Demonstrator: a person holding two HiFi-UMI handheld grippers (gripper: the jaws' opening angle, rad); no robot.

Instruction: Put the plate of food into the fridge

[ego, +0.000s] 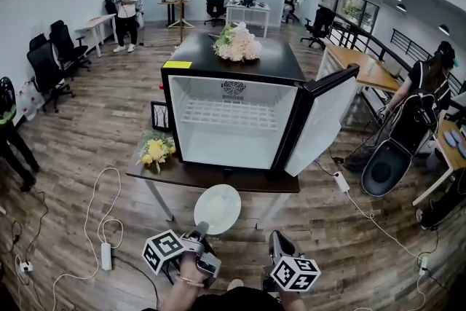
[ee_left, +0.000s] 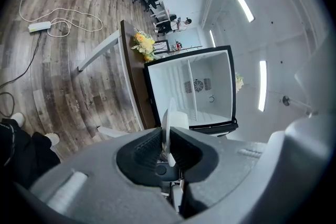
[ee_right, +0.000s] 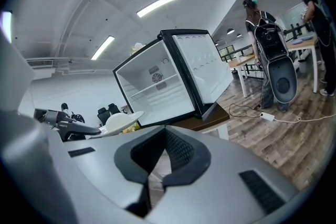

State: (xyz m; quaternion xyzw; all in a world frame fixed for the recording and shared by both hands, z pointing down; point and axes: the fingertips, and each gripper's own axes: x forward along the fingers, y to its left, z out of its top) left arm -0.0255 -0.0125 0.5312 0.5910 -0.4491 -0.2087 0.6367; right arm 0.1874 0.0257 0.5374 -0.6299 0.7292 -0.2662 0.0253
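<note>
My left gripper pinches the plate of food by its near rim; the open fridge lies straight beyond the jaws. My right gripper, alongside, has jaws together, empty.

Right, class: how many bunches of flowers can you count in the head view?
2. A pale bunch lies on top of the fridge; a yellow bunch sits on the table, left of the fridge. More may hide behind the fridge.
</note>
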